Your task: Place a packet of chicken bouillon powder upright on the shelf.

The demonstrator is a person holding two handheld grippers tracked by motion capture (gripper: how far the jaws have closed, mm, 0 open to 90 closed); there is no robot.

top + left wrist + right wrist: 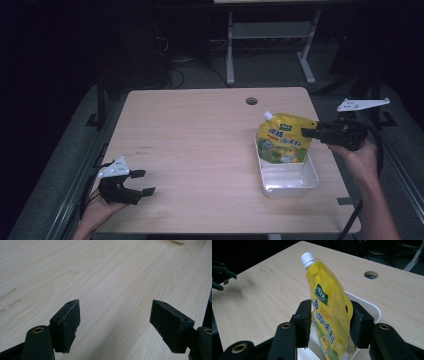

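A yellow spouted pouch (284, 140) with a white cap stands upright in a white tray (295, 182) on the right side of the table. My right gripper (306, 133) comes in from the right and is shut on the pouch's edge. In the right gripper view both black jaws press on the pouch (327, 305) above the tray's rim (374, 310). My left gripper (142, 182) rests low at the table's front left corner, open, with bare wood between its jaws (115, 322). It also appears far off in the right gripper view as the left gripper (219, 275).
The light wooden table (200, 140) has a round cable hole (251, 101) near its far edge and faint scuff marks (142, 148) at mid-left. Dark floor, cables and a white desk frame (270, 35) lie beyond the table.
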